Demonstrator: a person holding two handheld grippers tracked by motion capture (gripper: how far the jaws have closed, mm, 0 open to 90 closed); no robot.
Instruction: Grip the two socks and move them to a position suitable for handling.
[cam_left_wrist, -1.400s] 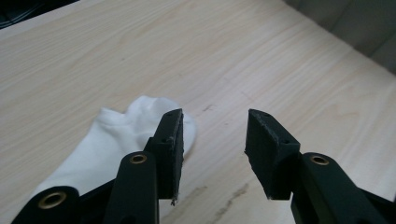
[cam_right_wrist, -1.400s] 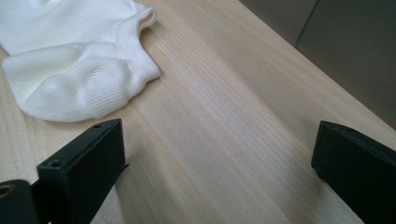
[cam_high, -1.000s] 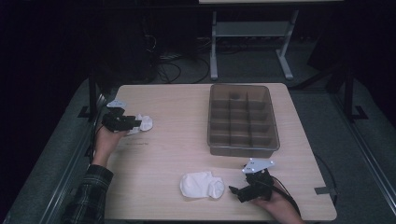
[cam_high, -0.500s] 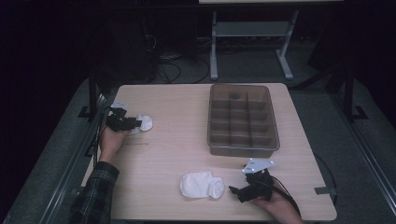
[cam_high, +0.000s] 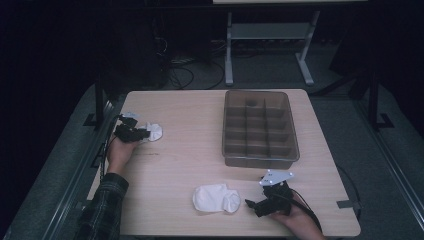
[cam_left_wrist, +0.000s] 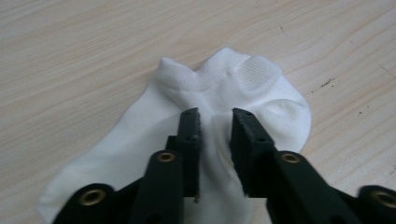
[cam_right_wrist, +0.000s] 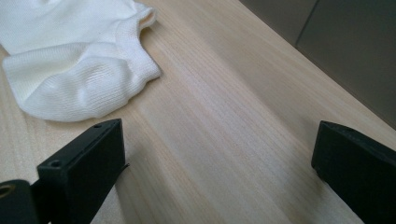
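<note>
A small white sock (cam_high: 152, 131) lies flat near the table's left edge. My left gripper (cam_high: 142, 133) is down on it. In the left gripper view its jaws (cam_left_wrist: 215, 116) have just been closing, and a fold of the sock (cam_left_wrist: 233, 88) is pinched between them. A second white sock (cam_high: 216, 198), bunched up, lies near the front edge. My right gripper (cam_high: 248, 204) rests just right of it and points toward it. In the right gripper view its jaws (cam_right_wrist: 219, 144) stand wide open over bare wood, with that sock's cuff (cam_right_wrist: 79, 70) ahead on the left.
A brown plastic tray (cam_high: 260, 160) with several compartments stands at the back right of the wooden table (cam_high: 190, 110). Its dark wall (cam_right_wrist: 336, 37) rises ahead of my right gripper. Beyond the table are a dark floor, cables and a metal stand.
My left gripper has come down onto the small sock and its jaws have narrowed on the fabric. The right gripper and the front sock have not moved.
</note>
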